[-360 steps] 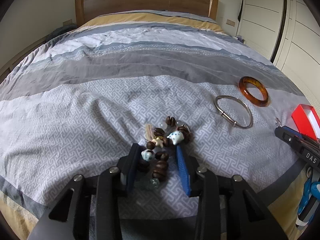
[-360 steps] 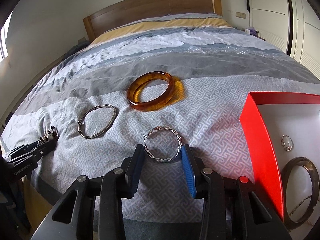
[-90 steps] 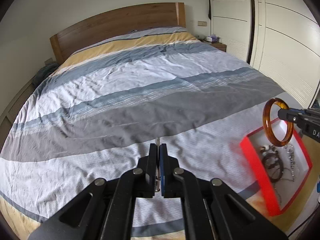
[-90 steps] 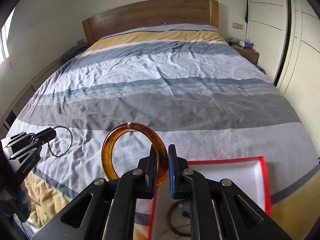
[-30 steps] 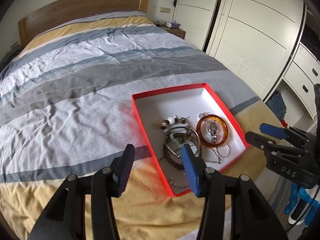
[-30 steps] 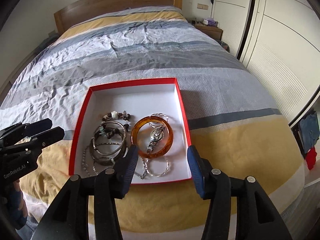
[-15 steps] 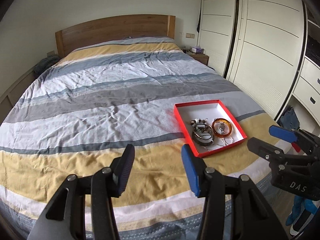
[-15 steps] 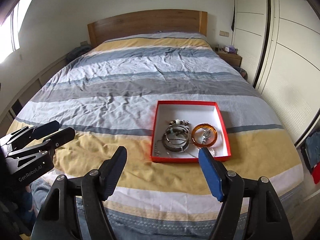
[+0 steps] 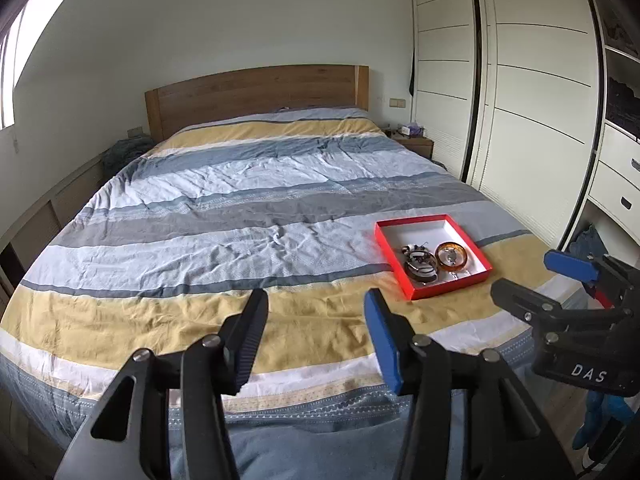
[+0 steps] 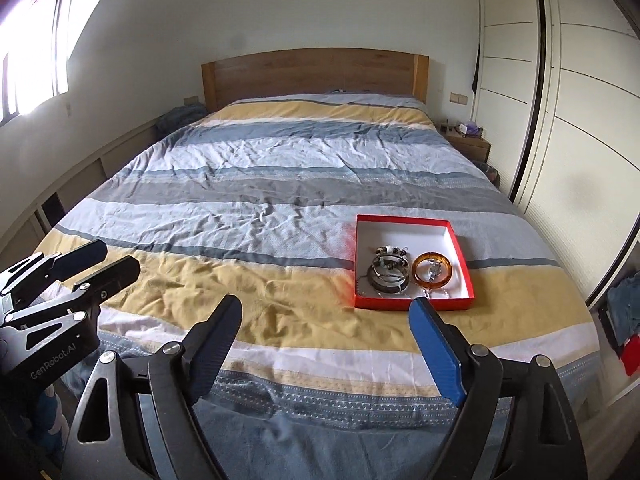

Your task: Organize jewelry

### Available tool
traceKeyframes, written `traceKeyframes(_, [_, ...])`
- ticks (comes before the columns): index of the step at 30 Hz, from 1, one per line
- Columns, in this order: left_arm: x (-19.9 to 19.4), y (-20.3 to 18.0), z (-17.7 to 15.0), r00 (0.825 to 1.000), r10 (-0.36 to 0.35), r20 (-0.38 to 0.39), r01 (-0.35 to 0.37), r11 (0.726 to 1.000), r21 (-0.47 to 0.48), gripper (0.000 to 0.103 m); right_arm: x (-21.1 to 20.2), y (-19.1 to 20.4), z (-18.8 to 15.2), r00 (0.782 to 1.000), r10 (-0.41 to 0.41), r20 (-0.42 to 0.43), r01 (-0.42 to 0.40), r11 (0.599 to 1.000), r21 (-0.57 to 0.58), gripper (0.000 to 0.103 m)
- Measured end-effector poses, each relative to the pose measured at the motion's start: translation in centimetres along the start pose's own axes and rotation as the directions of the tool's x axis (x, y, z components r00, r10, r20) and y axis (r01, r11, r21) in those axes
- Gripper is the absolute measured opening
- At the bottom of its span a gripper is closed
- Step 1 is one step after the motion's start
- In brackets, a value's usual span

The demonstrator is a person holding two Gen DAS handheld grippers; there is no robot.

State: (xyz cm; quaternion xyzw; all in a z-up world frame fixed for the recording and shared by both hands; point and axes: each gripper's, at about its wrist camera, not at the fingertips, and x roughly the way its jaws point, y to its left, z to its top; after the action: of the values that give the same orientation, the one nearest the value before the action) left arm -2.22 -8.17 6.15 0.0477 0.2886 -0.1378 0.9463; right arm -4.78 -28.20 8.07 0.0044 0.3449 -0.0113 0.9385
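Observation:
A red box point(image 9: 385, 246) with a white inside lies on the striped bed, near the foot at the right; it also shows in the right wrist view point(image 10: 463, 258). In it lie an amber bangle point(image 9: 452, 256) point(image 10: 433, 271), silver and dark bracelets point(image 9: 420, 269) point(image 10: 389, 274), beads and chains. My left gripper point(image 9: 316, 312) is open and empty, well back from the bed's foot. My right gripper point(image 10: 326, 320) is open wide and empty, also back from the bed. Each gripper shows in the other's view, the right one point(image 9: 550, 280) and the left one point(image 10: 100, 264).
The bed point(image 9: 224, 216) has a wooden headboard point(image 9: 256, 92). White wardrobe doors point(image 9: 520, 120) line the right wall. A nightstand point(image 10: 468, 142) stands by the headboard. Low cabinets point(image 10: 80, 184) run along the left wall.
Both grippers have pulled further back and up from the bed, so the red box looks smaller and farther. Both stay open and empty.

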Motion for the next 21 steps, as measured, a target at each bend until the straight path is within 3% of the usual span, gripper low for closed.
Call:
traceKeyframes(9, [-4.8,0.9,-1.2,0.997,0.038,0.066,-0.038,0.999,-0.003,0.050,-2.7,1.1,-2.4,1.000,-0.001,0.021,0.001,1.000,-0.002,0.089])
traceKeyframes(21, [-8.0,1.3,-2.3,0.993,0.044,0.112,-0.044,0.999,-0.006,0.050,-5.2,1.9,-3.8,0.999,-0.002,0.054,0.004,1.000,-0.023,0.094])
